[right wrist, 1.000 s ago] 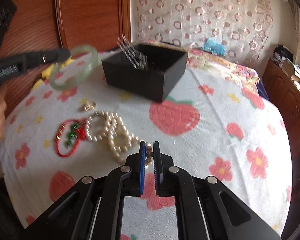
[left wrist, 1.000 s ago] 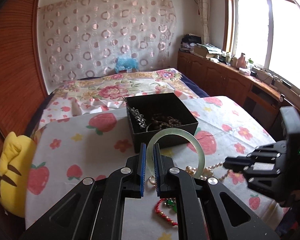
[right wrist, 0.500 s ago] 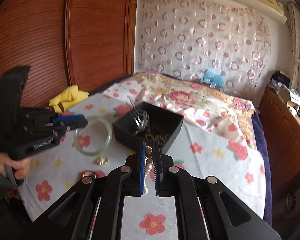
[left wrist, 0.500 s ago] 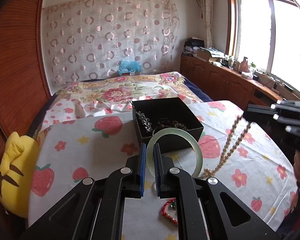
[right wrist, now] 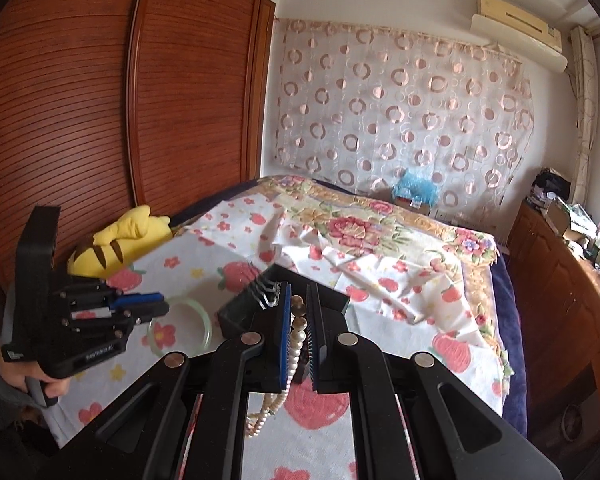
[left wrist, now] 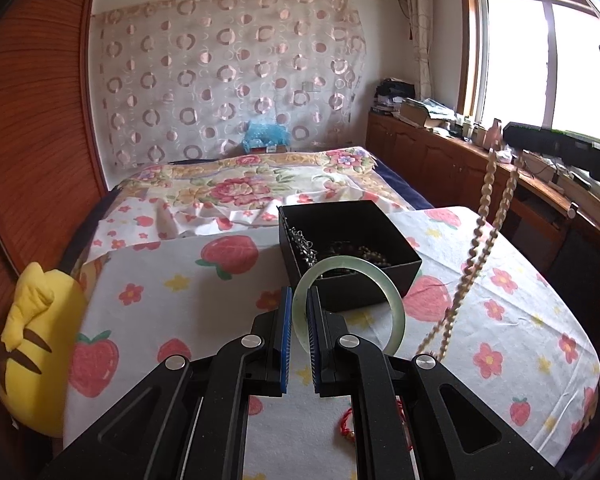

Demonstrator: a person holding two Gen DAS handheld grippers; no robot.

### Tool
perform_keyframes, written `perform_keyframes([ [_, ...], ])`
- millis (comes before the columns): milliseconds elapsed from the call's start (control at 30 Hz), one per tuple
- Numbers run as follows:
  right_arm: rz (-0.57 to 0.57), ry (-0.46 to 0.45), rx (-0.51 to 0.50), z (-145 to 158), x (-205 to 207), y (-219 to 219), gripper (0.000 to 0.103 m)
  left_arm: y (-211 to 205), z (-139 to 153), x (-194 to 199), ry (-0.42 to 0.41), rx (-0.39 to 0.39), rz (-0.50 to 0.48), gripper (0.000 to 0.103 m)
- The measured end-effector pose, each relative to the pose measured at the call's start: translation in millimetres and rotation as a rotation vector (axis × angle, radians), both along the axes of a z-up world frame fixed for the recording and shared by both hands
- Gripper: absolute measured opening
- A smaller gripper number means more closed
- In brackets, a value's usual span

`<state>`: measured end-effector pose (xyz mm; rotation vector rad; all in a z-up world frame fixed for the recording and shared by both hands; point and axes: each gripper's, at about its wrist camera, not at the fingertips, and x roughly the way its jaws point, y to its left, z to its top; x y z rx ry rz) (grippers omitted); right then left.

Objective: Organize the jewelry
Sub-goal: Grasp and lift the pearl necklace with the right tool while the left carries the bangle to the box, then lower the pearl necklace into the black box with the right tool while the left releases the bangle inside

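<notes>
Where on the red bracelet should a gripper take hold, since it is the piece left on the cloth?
Judging by the little that shows, pinch the red bracelet across its thin cord from above: it seems to lie flat on the strawberry cloth, mostly hidden under the left gripper.

Pale green translucent jade bangle (left wrist: 350, 300); cream round-beaded pearl necklace (right wrist: 294, 340); matte black square cardboard box (left wrist: 350, 240); white cloth printed with red strawberries and flowers (left wrist: 172, 280); yellow brown-striped plush toy (left wrist: 32, 344) lower left.

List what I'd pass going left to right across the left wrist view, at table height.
Yellow plush → jade bangle in the left gripper → black box → pearl necklace hanging from the right gripper.
</notes>
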<state>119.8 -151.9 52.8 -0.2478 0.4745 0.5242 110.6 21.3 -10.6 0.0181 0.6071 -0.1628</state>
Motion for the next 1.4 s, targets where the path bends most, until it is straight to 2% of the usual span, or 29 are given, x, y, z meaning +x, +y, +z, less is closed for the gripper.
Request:
perform_keyframes([
  [467, -0.006, -0.054, -0.003, 27.4, 9.0, 6.8, 0.008, 3.1, -0.2, 1.4, -0.001, 0.0, 0.001, 0.007],
  [733, -0.035, -0.06, -0.001, 33.8, 30.4, 5.1, 0.008, 2.3, -4.0, 14.5, 0.003, 0.014, 0.0, 0.007],
  [1100, -0.069, -0.089, 0.036, 58.9, 67.7, 7.9, 0.008, -13.3, -8.8, 43.6, 0.029, 0.034, 0.004, 0.007],
  [1200, -0.077, -0.113, 0.019, 63.5, 76.9, 12.5, 0.008, -15.0, -8.4, 48.8, 0.033, 0.041, 0.003, 0.007],
  [1400, -0.101, -0.101, 0.005, 63.2, 98.6, 17.5, 0.008, -18.1, -7.3, 55.3, 0.037, 0.044, 0.004, 0.007],
])
